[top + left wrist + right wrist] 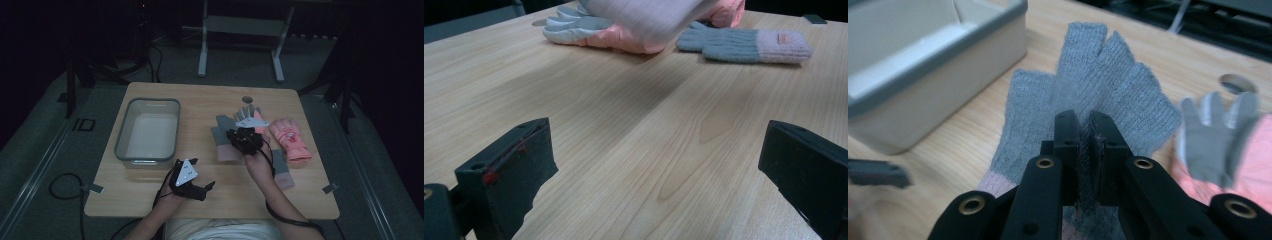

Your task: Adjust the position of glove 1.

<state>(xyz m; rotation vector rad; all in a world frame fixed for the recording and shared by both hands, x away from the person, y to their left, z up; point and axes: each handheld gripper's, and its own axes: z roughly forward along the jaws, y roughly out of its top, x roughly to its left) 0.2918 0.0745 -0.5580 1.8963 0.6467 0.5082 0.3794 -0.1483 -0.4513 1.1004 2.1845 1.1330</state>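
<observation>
Fingers of the right gripper (1086, 131) pinch the grey knitted glove with a pink cuff (1098, 85), raised off the wooden bench (200, 107) near the grey plastic bin (147, 131). Fingers of the left gripper (659, 170) stand spread over bare wood.

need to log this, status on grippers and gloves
Right gripper shut on grey glove, pinched mid-palm. Left gripper open, over bare table. Bin left of glove, nothing between.
</observation>
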